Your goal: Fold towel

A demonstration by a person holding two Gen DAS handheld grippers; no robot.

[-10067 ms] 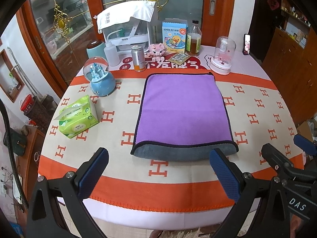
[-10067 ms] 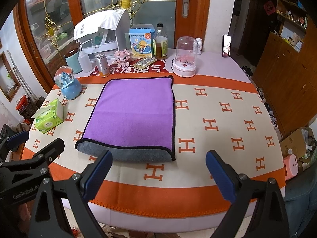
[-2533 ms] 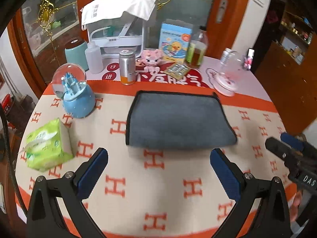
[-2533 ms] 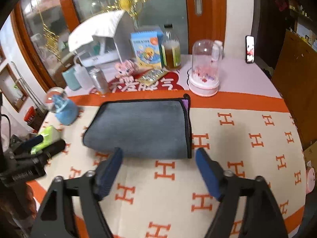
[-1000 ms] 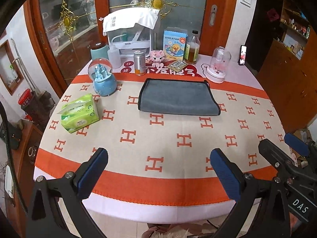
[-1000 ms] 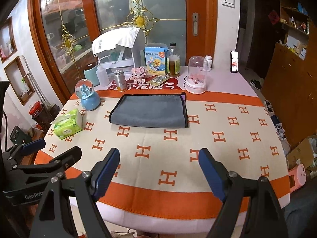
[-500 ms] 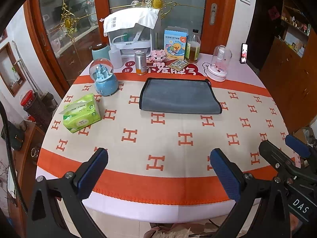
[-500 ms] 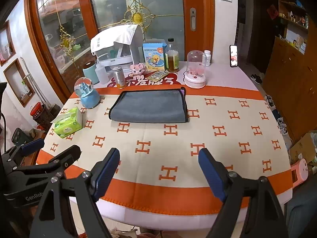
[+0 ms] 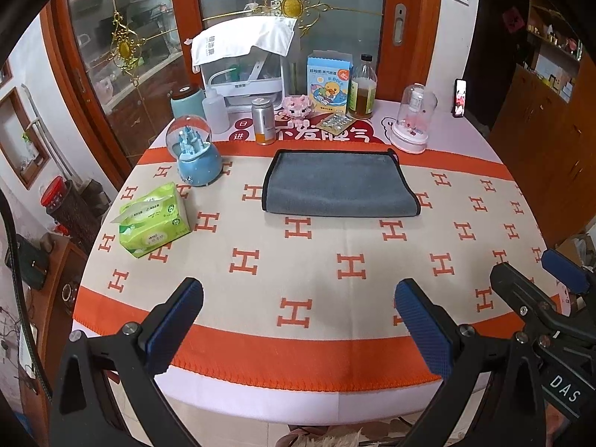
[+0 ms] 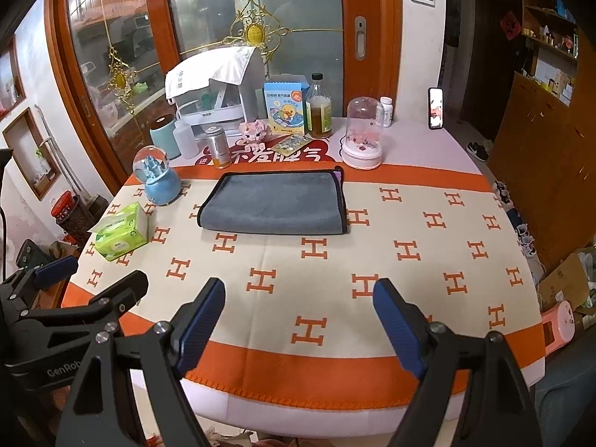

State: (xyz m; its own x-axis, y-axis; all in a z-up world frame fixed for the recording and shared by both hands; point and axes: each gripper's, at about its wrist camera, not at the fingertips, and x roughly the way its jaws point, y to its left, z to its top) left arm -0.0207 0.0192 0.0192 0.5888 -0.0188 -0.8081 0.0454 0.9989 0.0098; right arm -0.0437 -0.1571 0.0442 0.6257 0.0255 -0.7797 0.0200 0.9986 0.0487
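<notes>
Upper centre of both frames: folded towel, grey side up, black-edged, lying flat on cream tablecloth with orange H pattern and orange border. Sliver of purple inner face showing at far right corner in right wrist view. Fold edge toward camera, open edges toward far side.

Left of towel, apart from it: blue snow globe with castle inside. Lower left of that: green tissue pack, one sheet poking out.

Behind towel, along far rim of table: silver can with orange base, pink block-built pig, blister pack of pills, blue duck-printed box, bottle of amber liquid, clear dome on pink base. Further left: white squeeze bottle, teal canister, white rack draped with white cloth. Upper right: phone standing upright with lit screen.

Bottom of frames: left gripper, blue-padded tongs spread wide apart, holding nothing, over near orange border, well apart from towel. Right gripper, tongs likewise spread apart and bare, over same near edge.
</notes>
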